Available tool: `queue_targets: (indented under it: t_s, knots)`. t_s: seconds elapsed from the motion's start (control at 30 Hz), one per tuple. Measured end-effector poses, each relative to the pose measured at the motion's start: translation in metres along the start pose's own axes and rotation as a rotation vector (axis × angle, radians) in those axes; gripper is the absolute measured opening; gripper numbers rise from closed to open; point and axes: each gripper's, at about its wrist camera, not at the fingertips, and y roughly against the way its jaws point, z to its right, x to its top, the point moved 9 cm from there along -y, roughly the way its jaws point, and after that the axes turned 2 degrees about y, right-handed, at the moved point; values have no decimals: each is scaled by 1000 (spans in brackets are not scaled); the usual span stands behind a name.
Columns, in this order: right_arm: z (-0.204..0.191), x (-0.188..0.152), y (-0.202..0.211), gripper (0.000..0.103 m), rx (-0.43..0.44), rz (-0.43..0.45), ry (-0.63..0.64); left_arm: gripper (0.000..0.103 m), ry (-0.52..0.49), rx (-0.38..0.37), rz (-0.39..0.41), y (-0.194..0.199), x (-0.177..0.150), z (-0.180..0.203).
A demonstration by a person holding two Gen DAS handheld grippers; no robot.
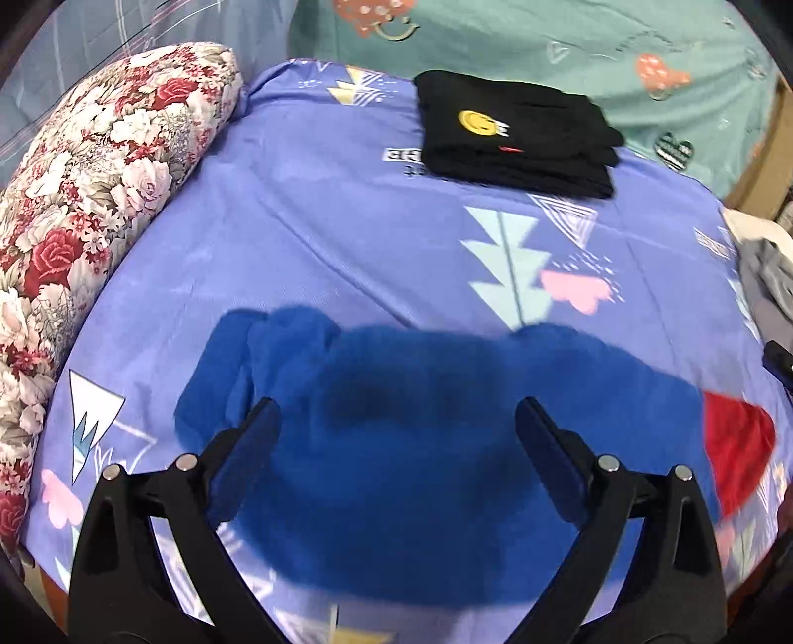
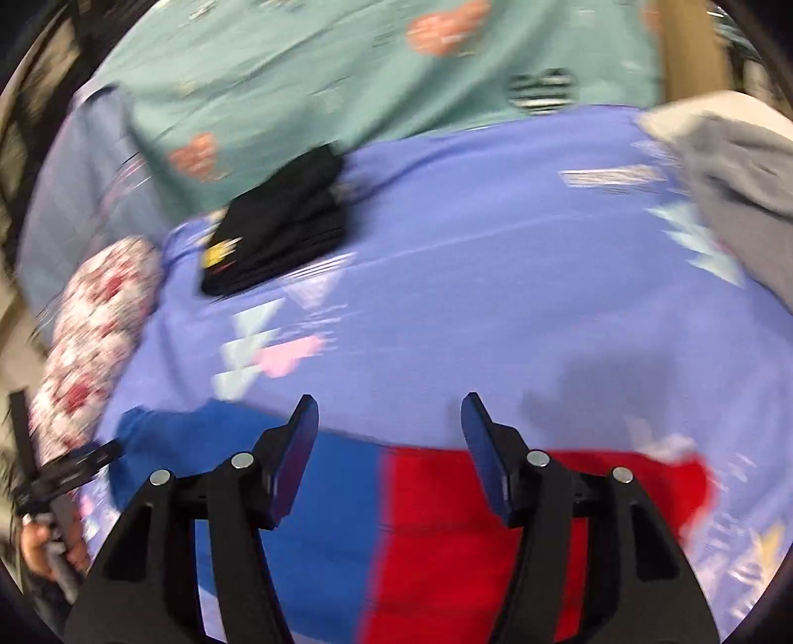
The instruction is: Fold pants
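The blue and red pants (image 1: pixel 421 426) lie flat across the purple patterned bedsheet (image 1: pixel 307 233). In the left wrist view the blue part fills the lower middle and a red part (image 1: pixel 738 446) shows at the right. My left gripper (image 1: pixel 396 421) hovers over the blue cloth, open, nothing between its fingers. In the right wrist view, which is motion-blurred, the pants (image 2: pixel 396 525) show blue on the left and red on the right. My right gripper (image 2: pixel 389 411) stands open above them, its jaws empty. The left gripper (image 2: pixel 64 475) and a hand (image 2: pixel 34 550) show at that view's left edge.
A folded black garment (image 1: pixel 515 134) with a yellow smiley lies at the far side of the sheet. A floral pillow (image 1: pixel 89 198) lines the left edge. Teal bedding (image 1: pixel 545 44) lies behind. Grey and white clothes (image 2: pixel 733 173) are heaped at the right.
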Motion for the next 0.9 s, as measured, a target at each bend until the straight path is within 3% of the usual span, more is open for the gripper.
queue_targets:
  t_s: [0.07,0.17,0.4,0.5,0.6,0.63,0.67,0.77,0.9]
  knots:
    - [-43,6,-36,60,69,-55,51,97,32,46,-45,-19,-3,-10]
    - [-98,6,-87,60,157,-159,111,97,65,29,-123,-39,-23,-22]
    - [-176,-22,-170,59,190,-347,271,97,86,-26,-142,-43,-44,-36]
    - [-185,-32,-184,45,205,-408,294,97,47,-7,-137,-45,-52,-35]
    - [-190,-42,-191,22,210,-458,339,97,12,15,-130,-45,-61,-36]
    - [-191,-43,-191,10,213,-461,360,97,8,13,-126,-44,-63,-37]
    - [-192,-43,-188,9,222,-462,375,97,7,5,-127,-42,-64,-38]
    - [-190,-24,-174,6,213,-348,361,97,13,-28,-133,-39,-66,-41]
    - [-191,-30,-190,6,123,-291,436,97,31,-43,-145,-37,-67,-43]
